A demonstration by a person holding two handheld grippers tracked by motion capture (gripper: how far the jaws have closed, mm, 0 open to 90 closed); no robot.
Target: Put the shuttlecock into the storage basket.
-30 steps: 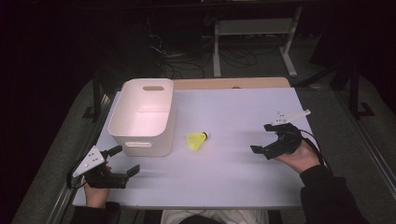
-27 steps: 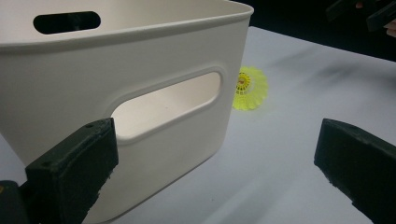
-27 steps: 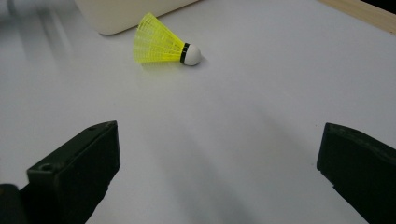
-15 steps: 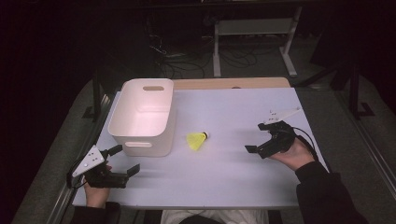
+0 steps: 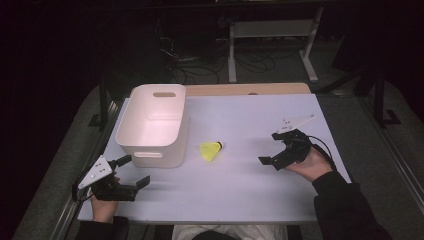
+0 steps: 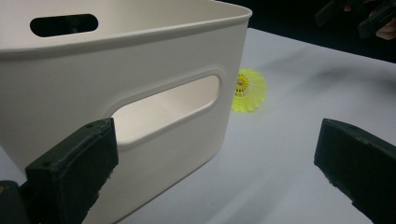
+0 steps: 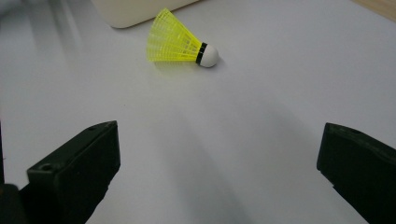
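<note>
A yellow shuttlecock [image 5: 211, 150] with a white cork tip lies on its side near the middle of the pale table, just right of a white plastic bin [image 5: 170, 159]. My right gripper [image 5: 269, 148] hovers open to the shuttlecock's right, jaws pointed at it. In the right gripper view the shuttlecock [image 7: 180, 44] lies ahead of the wide-open gripper [image 7: 219, 149], cork to the right. My left gripper [image 5: 136, 170] rests open at the near left, in front of the bin. The left gripper view has the open gripper [image 6: 217, 149] facing the bin's handle wall [image 6: 154, 60], the shuttlecock [image 6: 250, 90] beyond its corner.
The bin holds nothing and has slot handles on its short sides. A wooden strip [image 5: 250, 89] runs along the table's far edge. Beyond it, cables and a white metal frame [image 5: 270, 30] stand on the dark floor. Bare table surface [image 5: 240, 190] stretches between the two grippers.
My right gripper has shifted a little to the left, closer to the shuttlecock. The left gripper, the bin and the shuttlecock have stayed put.
</note>
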